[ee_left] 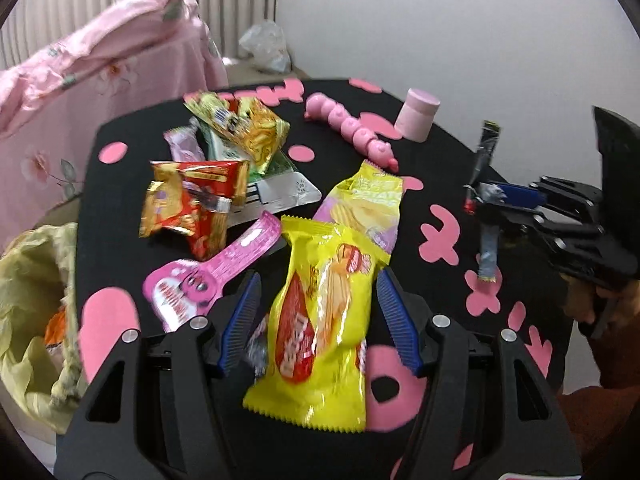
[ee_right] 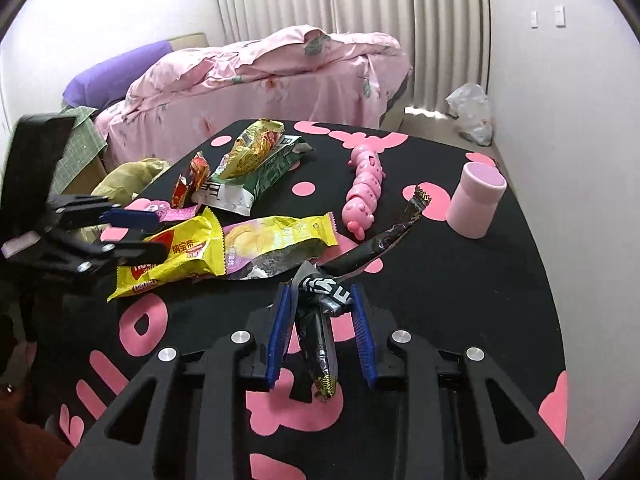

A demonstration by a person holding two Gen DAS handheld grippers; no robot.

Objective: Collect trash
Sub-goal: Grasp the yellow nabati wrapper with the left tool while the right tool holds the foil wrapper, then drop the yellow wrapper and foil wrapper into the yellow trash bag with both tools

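Several snack wrappers lie on a black table [ee_left: 440, 184] with pink shapes. My left gripper [ee_left: 318, 288] is open, its blue pads either side of a yellow and red wafer wrapper [ee_left: 320, 328]; it also shows in the right wrist view [ee_right: 176, 256]. My right gripper [ee_right: 320, 308] is shut on a long black wrapper [ee_right: 376, 244], which sticks out forward and hangs below; the left wrist view shows it too [ee_left: 486, 148]. A yellow-purple chip bag [ee_left: 368, 204], a pink wrapper [ee_left: 216, 272] and red and gold wrappers [ee_left: 192, 204] lie beyond.
A bin with a yellow-green bag [ee_left: 36, 300] stands at the table's left edge. A pink caterpillar toy [ee_right: 364, 188] and a pink cylinder cup [ee_right: 474, 200] sit on the far table. A bed with a pink quilt [ee_right: 256, 80] stands behind.
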